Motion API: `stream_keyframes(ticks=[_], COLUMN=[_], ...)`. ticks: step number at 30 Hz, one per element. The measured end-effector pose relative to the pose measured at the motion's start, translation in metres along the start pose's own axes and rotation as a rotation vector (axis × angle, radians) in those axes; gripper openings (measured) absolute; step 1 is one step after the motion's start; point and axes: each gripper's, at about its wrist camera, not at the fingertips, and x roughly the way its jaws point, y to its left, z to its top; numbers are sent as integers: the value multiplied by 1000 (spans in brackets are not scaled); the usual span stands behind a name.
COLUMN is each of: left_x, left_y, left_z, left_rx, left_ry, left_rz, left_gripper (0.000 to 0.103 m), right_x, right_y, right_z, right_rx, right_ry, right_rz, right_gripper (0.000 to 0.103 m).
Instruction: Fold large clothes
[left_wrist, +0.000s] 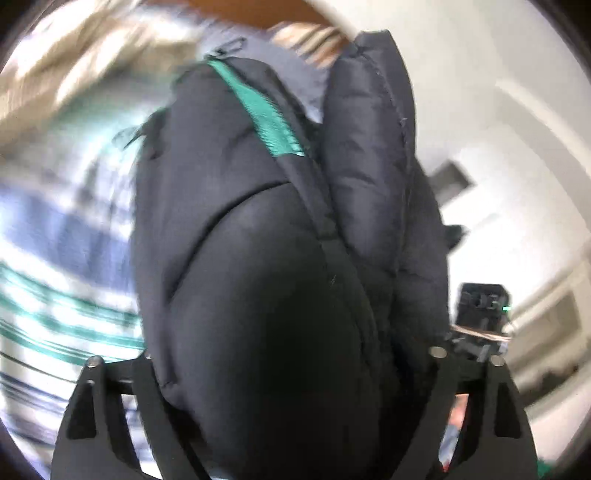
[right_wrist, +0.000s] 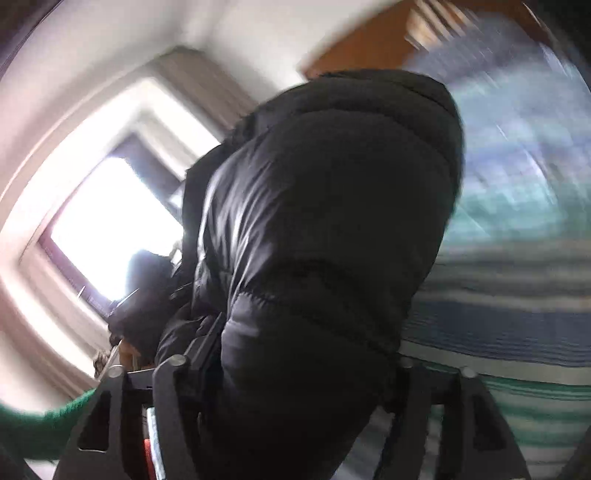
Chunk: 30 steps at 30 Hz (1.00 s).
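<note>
Both tongs are grasping the dark navy quilted puffer jacket with a teal inner strip (left_wrist: 258, 258): the left gripper (left_wrist: 295, 398) and the right gripper (right_wrist: 295, 398) are each clamping a thick padded bunch, which is hanging lifted above the blue, green and white striped bedcover (left_wrist: 55, 236). In my judgement, the step is going best if both hands are keeping level and the padding is staying deep between the jaws while the jacket is being laid flat on the cover.

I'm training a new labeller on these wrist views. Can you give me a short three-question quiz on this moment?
1. True or false: the jacket lies flat on the bedspread.
2. The stripe on the jacket is: A red, B teal, C yellow?
3. What sits between the fingers of the right gripper?

Key: 1 false, it is bunched up in the left gripper; 2 B; 3 the jacket.
</note>
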Motion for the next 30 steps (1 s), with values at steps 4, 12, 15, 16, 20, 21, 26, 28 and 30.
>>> stream_keyframes(ticks=[4, 12, 15, 16, 20, 21, 26, 28, 30], left_x=[32, -68, -106, -115, -139, -140, -152, -160, -163], left_y=[20, -76, -106, -117, -120, -128, -137, -150, -164], left_z=[-20, -57, -90, -103, -125, -137, -153, -161, -165], left_rx=[-89, 306, 384, 383, 394, 401, 399, 394, 397], left_ry=[46, -117, -283, -336, -415, -427, -434, -451, -458], left_rz=[-57, 336, 467, 492, 584, 625, 658, 653, 674], left_gripper=[98, 102, 103, 103, 103, 103, 103, 103, 103], right_x=[-13, -102, -124, -132, -160, -163, -176, -179, -183], right_y=[-44, 61, 99, 117, 150, 155, 176, 186, 195], right_z=[-22, -78, -93, -103, -136, -137, -156, -164, -171], right_rx=[154, -180, -281, -308, -318, -312, -300, -330, -345], right_ry=[-27, -235, -303, -335, -424, -430, -379, -387, -392], right_rz=[-83, -597, -728, -768, -822, -831, -780, -804, -821], right_gripper=[100, 101, 101, 101, 101, 101, 101, 101, 101])
